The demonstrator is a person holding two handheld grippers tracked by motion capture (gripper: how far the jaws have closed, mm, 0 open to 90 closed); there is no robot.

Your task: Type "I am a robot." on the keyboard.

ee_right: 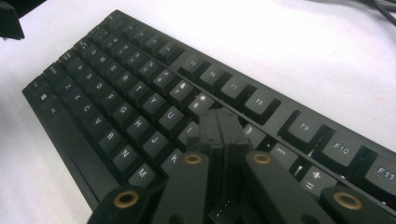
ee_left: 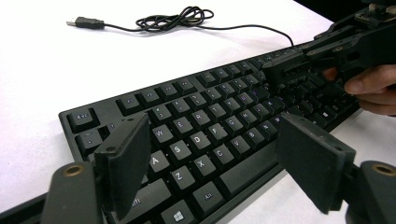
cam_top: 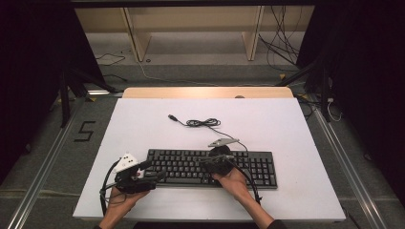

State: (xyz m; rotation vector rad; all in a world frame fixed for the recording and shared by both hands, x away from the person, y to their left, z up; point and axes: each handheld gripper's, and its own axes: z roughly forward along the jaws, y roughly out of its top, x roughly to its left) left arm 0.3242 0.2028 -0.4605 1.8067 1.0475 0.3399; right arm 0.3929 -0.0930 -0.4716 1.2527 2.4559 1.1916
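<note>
Keyboard work is what the scene shows: the black board lies flat near the front of the white tabletop, long side toward the person, so both hands can reach its keys from below. Its cord runs off the back edge to a loose coil with the plug lying free, which keeps the cord clear of the keys.

At the middle of the board, the right tool is clenched, its two black jaws pressed flat together with nothing between them. Shut like this they make one narrow tip, and in the right gripper view that tip comes down among the keys just right of the U and J columns, below the number row. A single point suits pressing one key without catching its neighbours; whether a key is actually pushed down I cannot tell.

By the left end of the board, the left tool is released, jaws spread wide and grasping nothing. In the left gripper view the pads stand above the lower left letter rows, one near the A and S keys, the other over the front edge near the space bar. It seems to be waiting, or ready to steady the board should a press shove it along the smooth tabletop.
</note>
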